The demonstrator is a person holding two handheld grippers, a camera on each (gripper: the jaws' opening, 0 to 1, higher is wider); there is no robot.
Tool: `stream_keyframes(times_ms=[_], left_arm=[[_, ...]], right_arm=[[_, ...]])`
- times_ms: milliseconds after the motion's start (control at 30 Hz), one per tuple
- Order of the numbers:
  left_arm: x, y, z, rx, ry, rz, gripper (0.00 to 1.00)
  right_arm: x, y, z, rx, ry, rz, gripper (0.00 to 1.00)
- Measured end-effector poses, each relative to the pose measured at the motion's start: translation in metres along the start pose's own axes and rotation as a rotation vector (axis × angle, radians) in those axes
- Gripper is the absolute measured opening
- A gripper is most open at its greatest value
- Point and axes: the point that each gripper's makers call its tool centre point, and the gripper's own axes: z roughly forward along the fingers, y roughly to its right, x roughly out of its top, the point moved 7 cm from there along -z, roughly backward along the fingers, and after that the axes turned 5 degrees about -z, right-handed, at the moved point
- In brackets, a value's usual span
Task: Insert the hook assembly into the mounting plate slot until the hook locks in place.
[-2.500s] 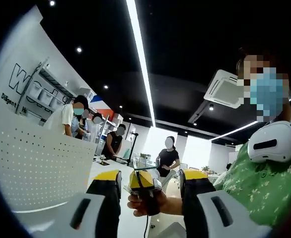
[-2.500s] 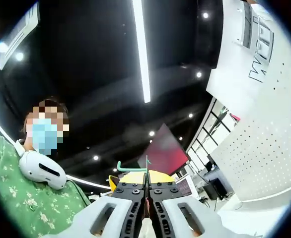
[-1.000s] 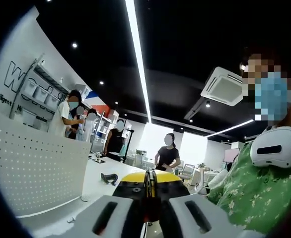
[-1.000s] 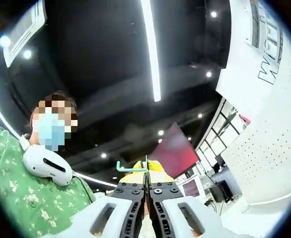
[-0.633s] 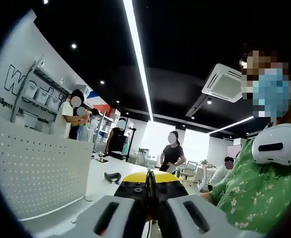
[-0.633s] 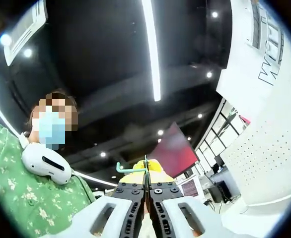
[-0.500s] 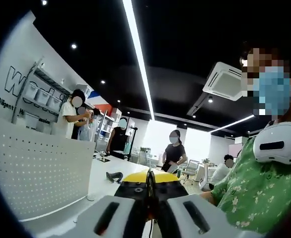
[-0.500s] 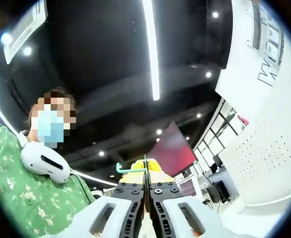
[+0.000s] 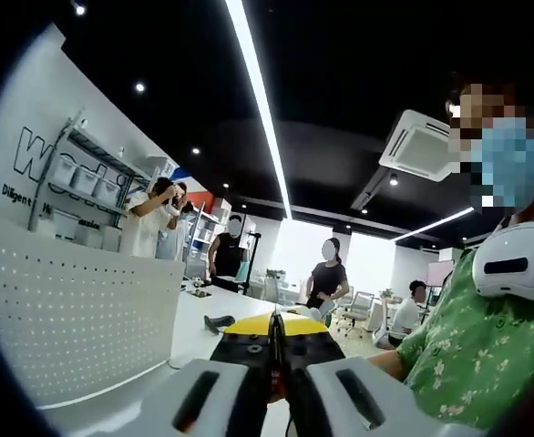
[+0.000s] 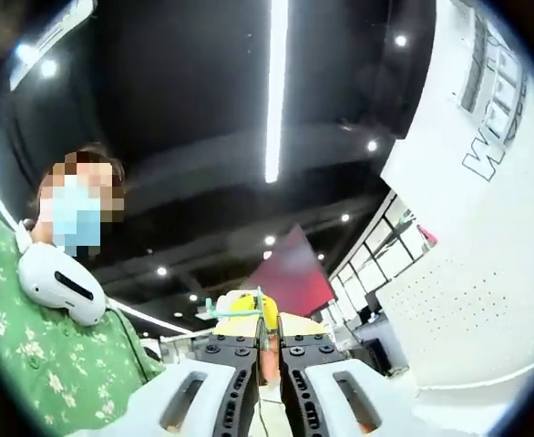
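Nearest the lens in the left gripper view, left gripper [image 9: 275, 350] with jaws pressed together, nothing seen between them. Just beyond its tips, a yellow cap [image 9: 273, 323]. Left of the gripper, pegboard [image 9: 62, 323] standing on a white table [image 9: 199, 328]; past the pegboard on that table, a small dark object [image 9: 218, 320] (too small to identify). Right of the gripper, person in a green floral shirt [image 9: 467, 350] with a white headset [image 9: 519, 263] at the neck. Farther back, beyond the table, several people [image 9: 329, 284] standing, shelves [image 9: 89, 177] on the wall, a ceiling light strip [image 9: 260, 100] overhead.

Nearest in the right gripper view, right gripper [image 10: 268, 350] clamped on the thin stem of the hook [image 10: 231, 307], whose teal arm sticks out left above the jaw tips. Behind the hook, yellow cap [image 10: 246, 309]. Right of the gripper, pegboard [image 10: 486, 291]; left, the green shirt [image 10: 39, 355] and headset [image 10: 59, 284]. Beyond, a red panel [image 10: 287, 270] and light strip [image 10: 274, 82].
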Motion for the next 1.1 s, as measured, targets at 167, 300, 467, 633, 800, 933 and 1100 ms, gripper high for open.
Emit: stream_keyframes(times_ms=[167, 300, 467, 633, 800, 933, 1100], left_arm=[[0.002, -0.001, 0.001, 0.003, 0.000, 0.004, 0.02], [0.002, -0.001, 0.001, 0.009, -0.004, 0.014, 0.02], [0.003, -0.003, -0.001, 0.021, -0.003, 0.016, 0.02], [0.004, -0.005, -0.003, 0.039, -0.006, 0.017, 0.02], [0.005, -0.008, -0.005, 0.068, -0.018, 0.039, 0.02], [0.005, -0.010, -0.005, 0.086, -0.025, 0.048, 0.02], [0.004, -0.015, -0.005, 0.122, -0.037, 0.050, 0.02]], right_arm=[[0.004, 0.000, -0.001, -0.051, -0.030, -0.091, 0.07], [0.006, -0.001, 0.000, -0.071, -0.043, -0.124, 0.08], [0.006, 0.000, 0.000, -0.104, -0.061, -0.172, 0.09], [0.007, 0.003, -0.001, -0.150, -0.081, -0.224, 0.10], [0.011, 0.006, -0.005, -0.181, -0.083, -0.246, 0.10], [0.016, 0.004, -0.007, -0.204, -0.082, -0.268, 0.10], [0.017, 0.002, -0.009, -0.248, -0.136, -0.332, 0.11]])
